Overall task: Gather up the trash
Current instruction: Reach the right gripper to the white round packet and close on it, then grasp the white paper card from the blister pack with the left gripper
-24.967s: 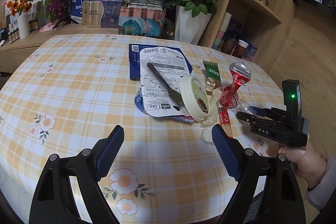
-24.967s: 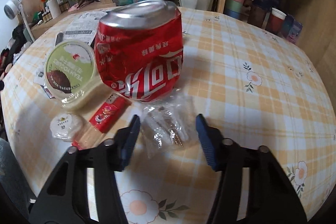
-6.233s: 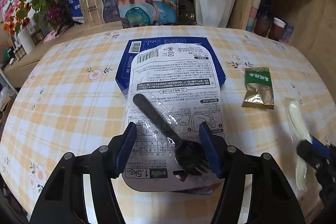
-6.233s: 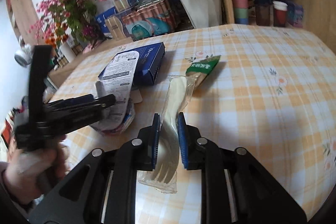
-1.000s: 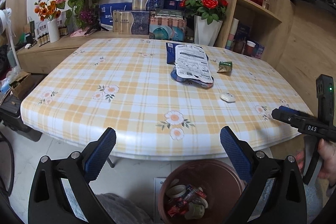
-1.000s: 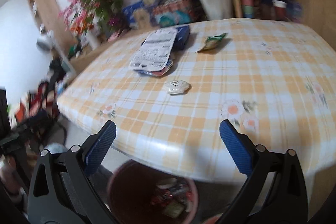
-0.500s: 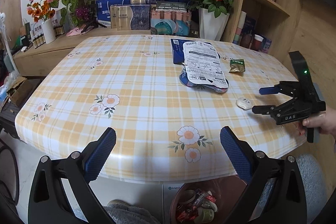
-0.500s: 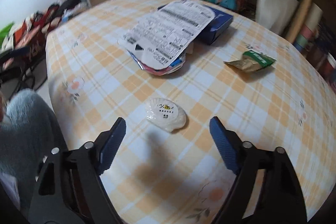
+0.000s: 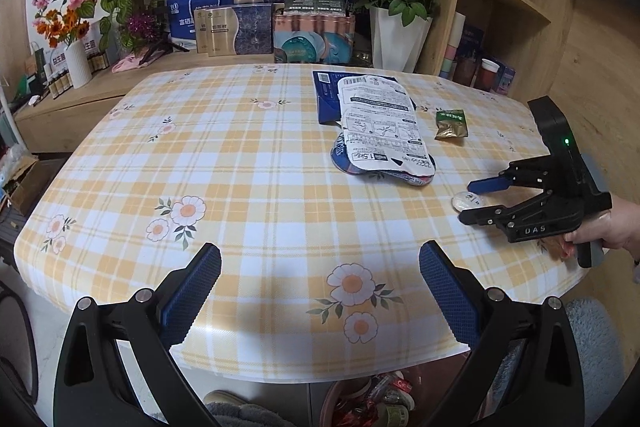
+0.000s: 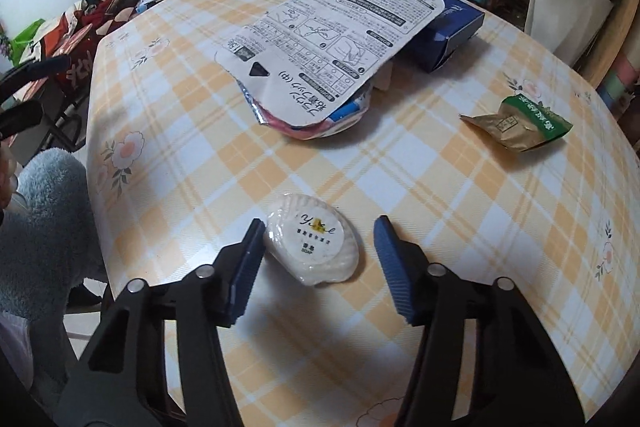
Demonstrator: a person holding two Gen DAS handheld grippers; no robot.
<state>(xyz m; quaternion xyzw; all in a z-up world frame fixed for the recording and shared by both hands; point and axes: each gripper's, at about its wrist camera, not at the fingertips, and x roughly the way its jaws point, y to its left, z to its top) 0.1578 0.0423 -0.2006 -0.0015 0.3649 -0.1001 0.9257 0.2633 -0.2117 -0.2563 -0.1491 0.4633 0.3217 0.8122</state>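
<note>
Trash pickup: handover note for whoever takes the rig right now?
Right claw: closing around the wrapped soap; the pads are not yet pressing it.
Left claw: open, empty, over the near table edge.
Done: some trash is already in the bin under that edge.
Left: soap, green packet, white printed bag on crumpled wrappers, blue box.

The right claw (image 10: 318, 259) points steeply down, its jaws closing around a wrapped soap (image 10: 312, 250), not yet pressing it. The left claw (image 9: 320, 291) stands wide open, empty, at 6 o'clock.
</note>
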